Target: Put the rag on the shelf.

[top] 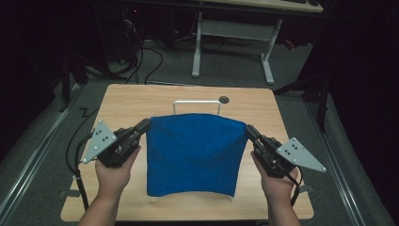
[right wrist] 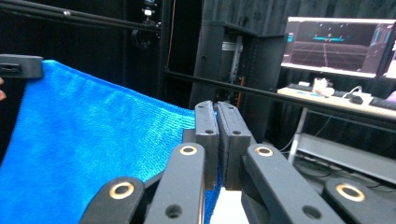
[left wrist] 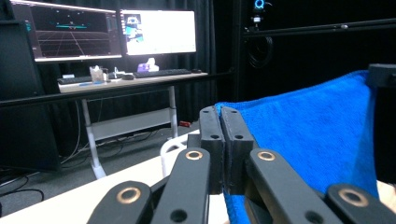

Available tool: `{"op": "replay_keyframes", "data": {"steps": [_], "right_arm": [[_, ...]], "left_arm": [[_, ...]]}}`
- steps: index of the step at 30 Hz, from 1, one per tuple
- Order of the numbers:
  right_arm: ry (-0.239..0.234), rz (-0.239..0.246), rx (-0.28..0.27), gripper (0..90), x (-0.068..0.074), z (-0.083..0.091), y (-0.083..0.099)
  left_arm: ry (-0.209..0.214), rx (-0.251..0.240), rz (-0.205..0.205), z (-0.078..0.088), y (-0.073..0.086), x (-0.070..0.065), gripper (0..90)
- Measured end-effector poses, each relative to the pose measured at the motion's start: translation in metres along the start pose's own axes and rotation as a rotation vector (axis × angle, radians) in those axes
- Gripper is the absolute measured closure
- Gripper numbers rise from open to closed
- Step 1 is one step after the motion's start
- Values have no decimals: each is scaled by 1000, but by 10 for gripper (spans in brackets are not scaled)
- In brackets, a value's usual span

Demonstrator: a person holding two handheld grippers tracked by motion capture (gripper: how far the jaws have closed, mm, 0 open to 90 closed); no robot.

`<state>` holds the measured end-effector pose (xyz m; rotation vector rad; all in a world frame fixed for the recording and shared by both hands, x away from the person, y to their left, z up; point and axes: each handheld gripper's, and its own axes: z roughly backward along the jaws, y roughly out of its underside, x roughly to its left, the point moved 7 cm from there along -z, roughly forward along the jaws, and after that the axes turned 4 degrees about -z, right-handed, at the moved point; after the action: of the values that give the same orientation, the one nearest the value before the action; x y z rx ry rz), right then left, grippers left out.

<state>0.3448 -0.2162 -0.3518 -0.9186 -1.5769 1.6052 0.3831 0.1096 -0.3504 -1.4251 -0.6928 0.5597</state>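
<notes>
The left claw [top: 143, 126] and right claw [top: 250, 131] each pinch a top corner of the blue towel [top: 193, 153], stretched above the desk [top: 136, 101].

Behind the hanging blue towel [top: 194, 153], most of the white rack [top: 196, 104] concealed; just its top bar above the cloth in the high view, plus small white feet at the lower edge. In the left gripper view, towel cut off at bottom of frame, rack [left wrist: 169, 148] reduced to a pale curve left of the jaws. On the monitors [left wrist: 112, 30] at upper left, content too small to read. Small items on the far desk [right wrist: 327, 88] blurred beyond telling.
</notes>
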Motion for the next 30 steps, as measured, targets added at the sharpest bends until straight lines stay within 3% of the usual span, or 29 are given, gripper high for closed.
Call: {"op": "replay_keyframes", "data": {"steps": [5,9,12,14,19,24,30], "right_arm": [[1,-9,-27,884,-10,-14,-19],[12,-6,-15,884,-20,-27,-26],[24,-9,-10,884,-27,-34,-28],[35,-21,-1,884,-38,-43,-30],[56,-34,13,885,-54,-60,-34],[66,-30,21,886,-60,-73,-37],[95,-21,37,886,-72,-99,-43]], "left_arm": [[-7,-4,-22,-15,-17,14,891],[-28,7,-44,-27,-23,23,890],[-34,16,-44,-33,-26,29,891],[-47,26,-37,-42,-28,40,890],[-70,63,-26,-59,-28,58,890],[-82,102,-41,-74,-25,70,890],[-98,151,-21,-94,-21,90,890]]}}
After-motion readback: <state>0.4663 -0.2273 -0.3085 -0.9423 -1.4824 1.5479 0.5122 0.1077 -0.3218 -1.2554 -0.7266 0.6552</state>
